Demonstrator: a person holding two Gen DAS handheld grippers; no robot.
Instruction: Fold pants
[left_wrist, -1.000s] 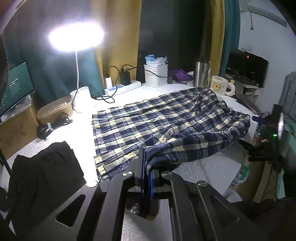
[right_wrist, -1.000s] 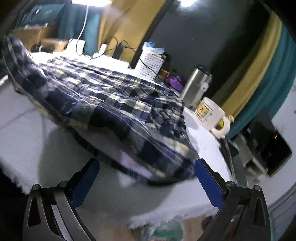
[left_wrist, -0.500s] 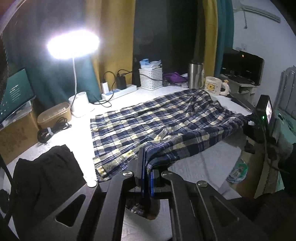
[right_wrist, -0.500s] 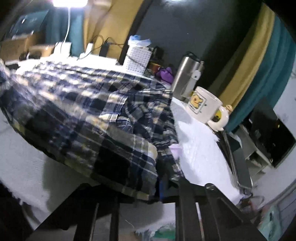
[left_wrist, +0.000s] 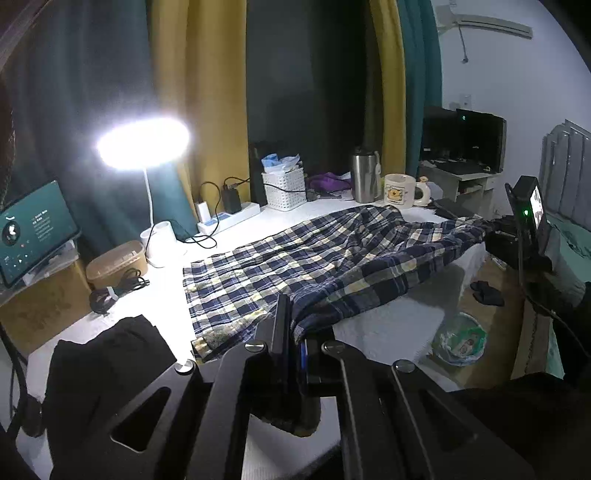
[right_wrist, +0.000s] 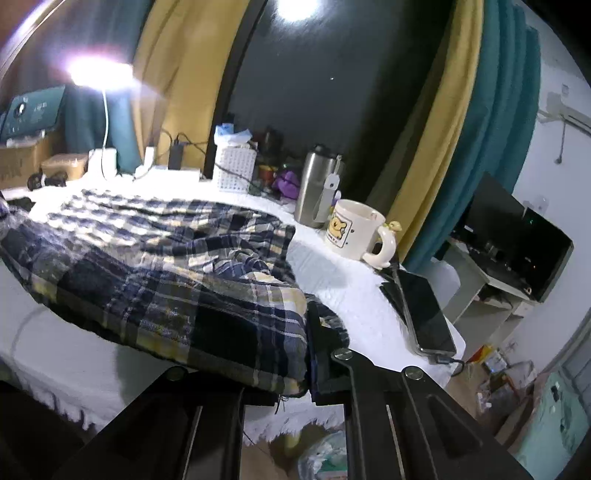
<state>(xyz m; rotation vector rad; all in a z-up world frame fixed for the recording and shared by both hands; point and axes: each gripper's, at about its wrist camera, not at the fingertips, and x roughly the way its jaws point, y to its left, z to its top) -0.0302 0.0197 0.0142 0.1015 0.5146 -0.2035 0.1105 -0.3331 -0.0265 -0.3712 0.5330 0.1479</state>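
Garment: navy, white and yellow plaid cotton pants spread flat over the white-covered counter; far portion lies on the surface; near long edge raised off it and sagging between the two tools; cloth bunched in loose folds toward the mug end
Left tool: black two-finger left tool with its fingers pressed together on the near hem end of the plaid pants; a strip of fabric runs between the fingers and hangs behind them
Right tool: black two-finger right tool clamped on the opposite end of the same raised edge; plaid cloth wrapped over the left finger; seen from the left wrist view as a dark body with a lit screen and green light at the counter's far right edge
Back of counter: lit white stem desk lamp; white power strip with plugged black chargers; white perforated plastic basket; brushed steel tumbler just beside a cream ceramic mug with a bear print
Right edge: black slab phone lying flat near the mug, apart from the pants
Left side: black folded garment on the counter, near the hem end; tan lidded box; coiled black cable; teal-screen tablet
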